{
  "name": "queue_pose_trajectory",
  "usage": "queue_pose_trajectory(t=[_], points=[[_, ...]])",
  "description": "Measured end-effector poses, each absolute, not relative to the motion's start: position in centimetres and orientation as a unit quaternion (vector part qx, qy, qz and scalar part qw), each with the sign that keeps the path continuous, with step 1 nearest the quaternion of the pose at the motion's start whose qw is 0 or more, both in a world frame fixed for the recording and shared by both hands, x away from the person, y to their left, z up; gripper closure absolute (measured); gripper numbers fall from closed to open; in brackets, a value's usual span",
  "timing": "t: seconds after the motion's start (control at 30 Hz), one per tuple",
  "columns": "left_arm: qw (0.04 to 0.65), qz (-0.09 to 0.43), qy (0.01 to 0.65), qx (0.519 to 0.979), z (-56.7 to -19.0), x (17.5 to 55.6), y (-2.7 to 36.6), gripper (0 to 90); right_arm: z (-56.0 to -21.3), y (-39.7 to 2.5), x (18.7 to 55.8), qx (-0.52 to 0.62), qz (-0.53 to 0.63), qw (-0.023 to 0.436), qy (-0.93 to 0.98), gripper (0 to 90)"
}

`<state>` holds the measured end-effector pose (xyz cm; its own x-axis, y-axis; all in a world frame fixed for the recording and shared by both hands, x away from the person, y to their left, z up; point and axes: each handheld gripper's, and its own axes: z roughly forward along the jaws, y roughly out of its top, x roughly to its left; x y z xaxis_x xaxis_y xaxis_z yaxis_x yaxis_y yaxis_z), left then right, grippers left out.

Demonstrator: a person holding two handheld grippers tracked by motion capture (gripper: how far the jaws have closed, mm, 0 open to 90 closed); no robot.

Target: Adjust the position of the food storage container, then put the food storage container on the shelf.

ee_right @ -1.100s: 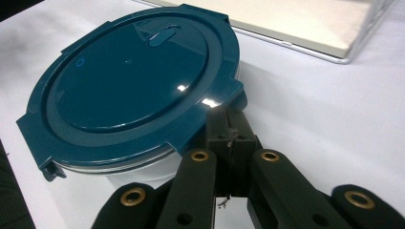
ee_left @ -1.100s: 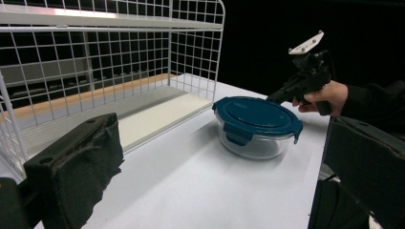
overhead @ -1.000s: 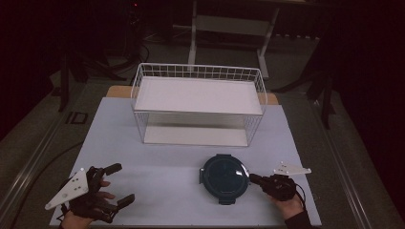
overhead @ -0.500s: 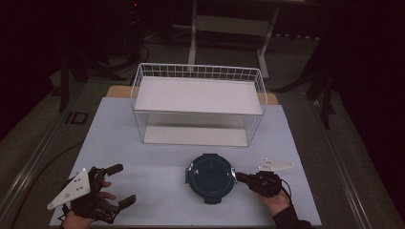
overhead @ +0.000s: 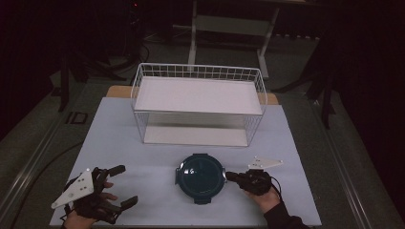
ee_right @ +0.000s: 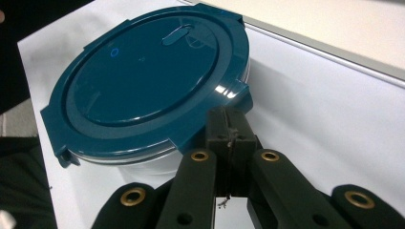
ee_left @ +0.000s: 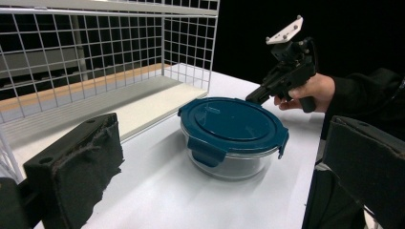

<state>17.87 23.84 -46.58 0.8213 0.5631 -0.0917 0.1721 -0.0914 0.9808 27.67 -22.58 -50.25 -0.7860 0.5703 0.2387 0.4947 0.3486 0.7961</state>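
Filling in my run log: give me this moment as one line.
left gripper: open, idle on table | right gripper: shut, tips against container rim | lid: on | wire basket: behind

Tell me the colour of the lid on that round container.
Dark teal blue lid, on a clear container; the right gripper view shows it best.

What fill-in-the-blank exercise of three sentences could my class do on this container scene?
1. The container has a lid of the colour ____.
2. The right gripper, its jaws shut, has its tips against the container's ____.
3. Behind the container stands a white wire ____.

Missing words: blue; lid; basket
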Motion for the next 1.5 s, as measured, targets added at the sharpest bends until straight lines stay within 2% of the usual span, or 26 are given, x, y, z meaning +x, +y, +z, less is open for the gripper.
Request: queue_pose_trajectory(t=[0.27,0.5,0.67,0.73,0.77,0.83,0.97,1.1,1.17,1.2,1.37,1.5], points=[[0.624,0.156,0.254,0.722,-46.6,17.9,23.8,0.0,-50.3,-22.2,27.6,0.319,0.474,0.028,0.82,90.0],[0.623,0.157,0.26,0.721,-46.6,17.9,23.9,0.0,-49.2,-22.1,27.3,0.307,0.483,0.056,0.818,89.4],[0.619,0.154,0.264,0.724,-46.5,18.0,23.7,0.0,-48.4,-22.5,26.7,0.302,0.501,0.058,0.809,79.2],[0.618,0.152,0.265,0.724,-46.5,18.0,23.6,0.0,-48.0,-22.6,26.5,0.303,0.509,0.059,0.804,69.3],[0.617,0.152,0.265,0.725,-46.4,18.0,23.5,0.0,-47.8,-22.6,26.4,0.301,0.514,0.06,0.801,67.5],[0.618,0.148,0.264,0.725,-46.2,18.0,23.3,0.0,-47.4,-22.6,26.1,0.294,0.523,0.065,0.797,51.8],[0.62,0.143,0.264,0.725,-45.5,18.1,22.6,0.0,-46.6,-22.6,25.6,0.281,0.547,0.066,0.786,26.5],[0.619,0.137,0.267,0.726,-44.6,18.3,22.1,0.0,-46.1,-22.6,25.5,0.262,0.557,0.075,0.784,12.1],[0.619,0.137,0.267,0.726,-44.6,18.3,22.1,0.0,-45.9,-22.6,25.5,0.255,0.558,0.082,0.786,12.1],[0.619,0.133,0.272,0.724,-44.1,18.6,21.8,0.0,-45.6,-22.6,25.4,0.253,0.56,0.105,0.782,11.7],[0.612,0.121,0.29,0.725,-43.6,19.4,21.4,0.0,-44.2,-22.5,24.7,0.242,0.564,0.15,0.775,13.8],[0.602,0.105,0.303,0.732,-43.0,20.1,20.7,0.0,-43.5,-22.2,24.3,0.225,0.561,0.151,0.782,14.5]])
